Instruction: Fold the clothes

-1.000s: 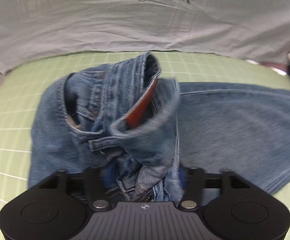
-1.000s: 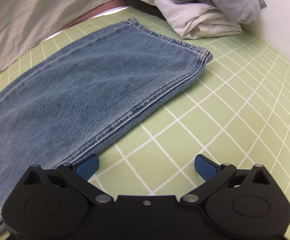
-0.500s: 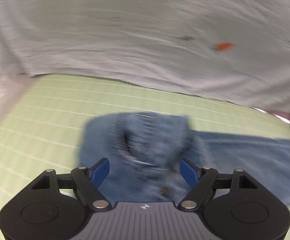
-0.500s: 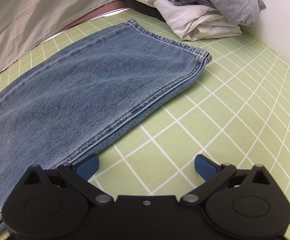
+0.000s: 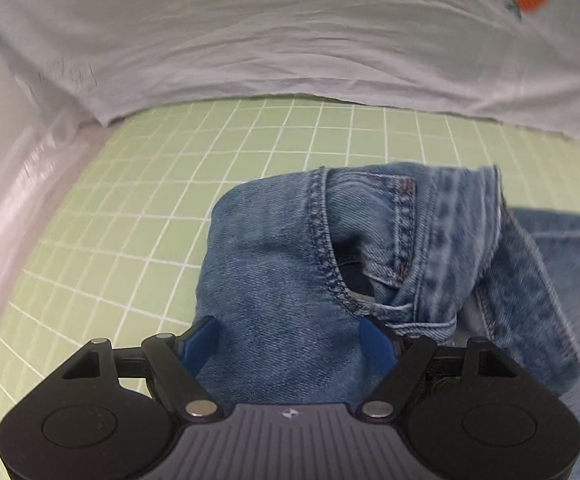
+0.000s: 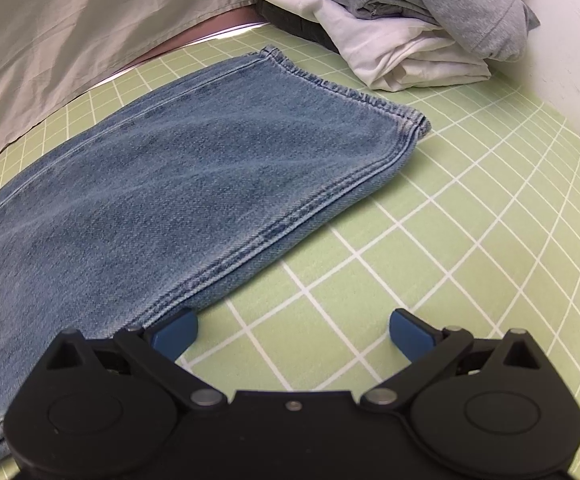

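A pair of blue jeans lies on a green grid mat. In the left wrist view the bunched waist and pocket end (image 5: 353,264) sits right in front of my left gripper (image 5: 290,340). Its jaws stand open, with denim lying between the blue fingertips (image 5: 200,340). In the right wrist view the flat leg with its hem (image 6: 218,184) stretches from the left to mid-frame. My right gripper (image 6: 291,330) is open and empty, low over the mat, its left fingertip (image 6: 174,330) beside the leg's side seam.
A white cloth with carrot prints (image 5: 290,40) drapes along the mat's far edge. A stack of folded clothes (image 6: 405,20) sits at the far right by a white wall (image 6: 569,60). Bare green mat (image 6: 469,240) lies right of the leg.
My left gripper let go of the bunched waist it held a second ago, swung up, then came back down open around the denim. The right gripper crept slightly forward.
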`<act>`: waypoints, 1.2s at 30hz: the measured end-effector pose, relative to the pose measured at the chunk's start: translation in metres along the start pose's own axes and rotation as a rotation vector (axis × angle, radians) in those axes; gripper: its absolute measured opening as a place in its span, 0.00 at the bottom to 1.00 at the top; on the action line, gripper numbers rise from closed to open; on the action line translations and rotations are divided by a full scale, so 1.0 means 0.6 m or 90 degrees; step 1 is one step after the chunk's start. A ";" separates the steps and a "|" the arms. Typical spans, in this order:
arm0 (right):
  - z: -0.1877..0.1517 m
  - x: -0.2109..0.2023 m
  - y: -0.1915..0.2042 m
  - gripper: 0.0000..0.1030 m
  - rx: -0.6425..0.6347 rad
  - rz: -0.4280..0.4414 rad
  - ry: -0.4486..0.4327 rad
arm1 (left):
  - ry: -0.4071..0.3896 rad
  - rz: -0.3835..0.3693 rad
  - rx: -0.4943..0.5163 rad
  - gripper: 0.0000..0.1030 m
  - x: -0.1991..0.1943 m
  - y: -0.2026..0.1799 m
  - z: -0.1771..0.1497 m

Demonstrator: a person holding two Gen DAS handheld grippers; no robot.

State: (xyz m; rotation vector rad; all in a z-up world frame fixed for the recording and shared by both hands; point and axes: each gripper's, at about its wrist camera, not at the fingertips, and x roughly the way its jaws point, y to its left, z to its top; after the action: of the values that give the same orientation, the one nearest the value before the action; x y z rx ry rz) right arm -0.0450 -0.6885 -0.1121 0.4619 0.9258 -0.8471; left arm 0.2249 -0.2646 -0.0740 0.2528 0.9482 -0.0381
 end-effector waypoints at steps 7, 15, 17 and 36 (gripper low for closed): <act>0.052 -0.022 -0.023 1.00 -0.018 0.005 -0.093 | 0.038 -0.018 -0.066 0.94 0.024 0.041 -0.002; 0.147 0.049 -0.038 1.00 -0.098 -0.010 -0.125 | 0.063 -0.029 -0.119 1.00 0.034 0.061 -0.009; 0.164 0.070 -0.044 1.00 -0.111 -0.012 -0.123 | 0.061 -0.019 -0.116 1.00 0.033 0.056 -0.010; 0.185 0.128 -0.073 0.88 -0.074 0.082 -0.091 | 0.077 -0.029 -0.147 1.00 0.041 0.064 -0.009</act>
State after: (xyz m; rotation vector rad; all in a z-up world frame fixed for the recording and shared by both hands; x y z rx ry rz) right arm 0.0008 -0.8223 -0.1167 0.3518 0.8006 -0.6960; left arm 0.2403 -0.2241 -0.0893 0.0208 1.0690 0.0458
